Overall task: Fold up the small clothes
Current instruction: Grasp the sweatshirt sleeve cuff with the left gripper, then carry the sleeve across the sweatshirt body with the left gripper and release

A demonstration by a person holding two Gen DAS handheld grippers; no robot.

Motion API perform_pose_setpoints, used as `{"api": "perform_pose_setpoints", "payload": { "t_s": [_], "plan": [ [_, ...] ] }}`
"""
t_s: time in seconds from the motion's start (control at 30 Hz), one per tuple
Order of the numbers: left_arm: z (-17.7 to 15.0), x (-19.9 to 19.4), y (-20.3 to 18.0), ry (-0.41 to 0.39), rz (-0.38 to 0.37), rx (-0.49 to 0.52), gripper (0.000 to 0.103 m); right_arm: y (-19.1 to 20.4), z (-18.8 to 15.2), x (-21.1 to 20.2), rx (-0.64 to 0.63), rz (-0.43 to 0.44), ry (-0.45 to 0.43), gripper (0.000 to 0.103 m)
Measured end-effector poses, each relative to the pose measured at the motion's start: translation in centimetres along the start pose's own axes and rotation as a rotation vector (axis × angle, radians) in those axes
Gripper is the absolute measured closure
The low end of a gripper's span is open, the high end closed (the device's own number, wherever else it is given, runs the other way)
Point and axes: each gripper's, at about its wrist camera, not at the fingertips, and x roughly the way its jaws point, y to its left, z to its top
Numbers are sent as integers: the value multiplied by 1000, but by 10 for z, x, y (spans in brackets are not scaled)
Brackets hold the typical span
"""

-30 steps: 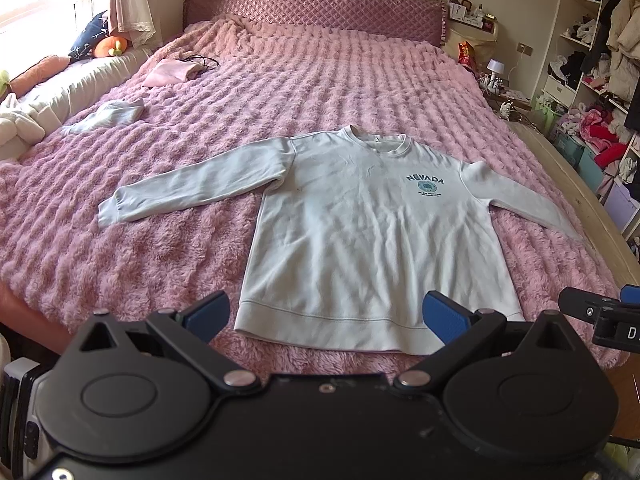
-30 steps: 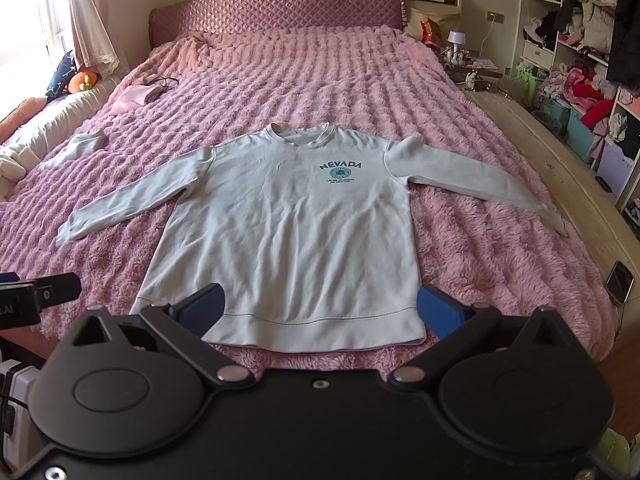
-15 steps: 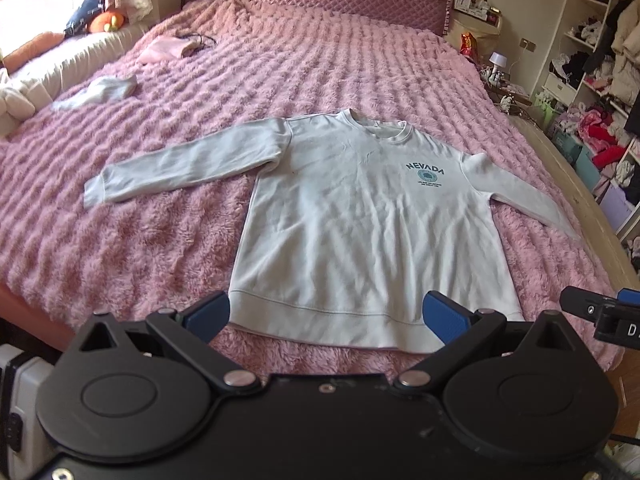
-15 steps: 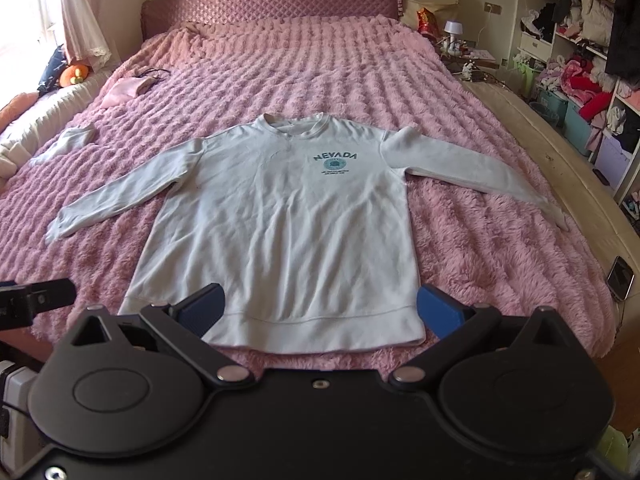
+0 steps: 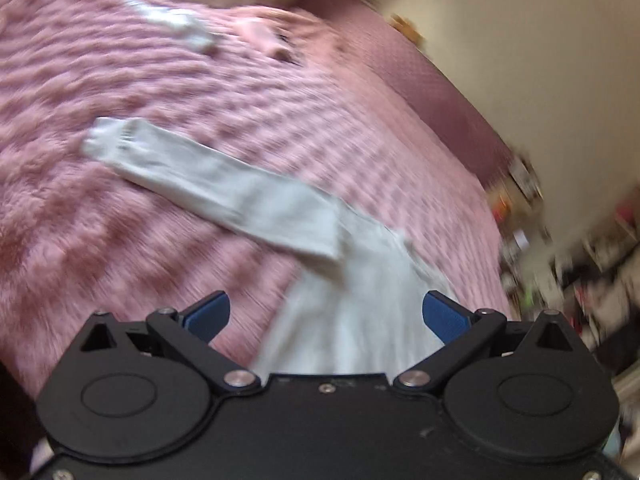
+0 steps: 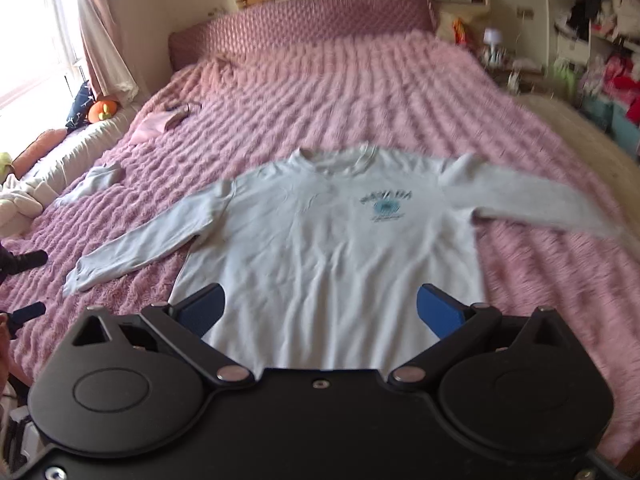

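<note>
Apparently unfolded, the pale sweatshirt [image 6: 332, 248] lies flat, sleeves outspread.

I see a fuzzy pink blanket [image 6: 360, 92] covering the bed, a quilted headboard [image 6: 320, 20] at its far edge, and cluttered shelves [image 6: 600, 20] past its right edge.

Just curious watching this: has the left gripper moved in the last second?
Yes. The left gripper has swung left: it now faces the sweatshirt's sleeve, not the headboard.
</note>
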Motion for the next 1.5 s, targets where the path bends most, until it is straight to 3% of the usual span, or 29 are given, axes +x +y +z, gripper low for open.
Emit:
{"api": "perform_pose_setpoints", "payload": {
  "t_s": [0.23, 0.33, 0.47, 0.67, 0.8, 0.87, 0.9, 0.93, 1.0, 1.07, 1.1, 1.17, 1.3, 1.5],
  "plan": [
    [79, 80, 124, -129, 226, -180, 0, 0, 6, 54, 100, 59, -5, 0],
    [101, 106, 176, -198, 249, -336, 0, 6, 9, 67, 99, 34, -10, 0],
    [108, 129, 228, -259, 190, -535, 0, 11, 8, 81, 81, 43, 20, 0],
    [106, 148, 255, -380, 54, -688, 0, 14, 1, 102, 73, 36, 121, 0],
    [107, 151, 255, -415, 58, -715, 2, 14, -1, 111, 78, 18, 151, 0],
    [105, 149, 251, -404, 77, -707, 32, 14, -2, 114, 83, 13, 162, 0],
    [103, 152, 251, -385, 89, -710, 57, 14, -2, 115, 84, 12, 167, 0],
    [103, 153, 252, -366, 112, -717, 74, 14, -3, 116, 85, 10, 173, 0],
    [99, 156, 254, -362, 125, -723, 76, 13, -4, 118, 85, 7, 183, 0],
    [95, 153, 256, -387, 109, -731, 85, 12, -5, 119, 82, 4, 191, 0],
    [94, 152, 255, -399, 106, -730, 98, 11, -5, 119, 83, 1, 194, 0],
    [94, 148, 250, -419, 110, -719, 100, 9, -6, 119, 85, 2, 197, 0],
    [112, 141, 217, -452, 34, -613, 101, -1, -8, 121, 102, -8, 202, 0],
    [137, 149, 116, -391, -264, -466, 101, -23, -11, 124, 145, -32, 202, 0]
  ]
}}
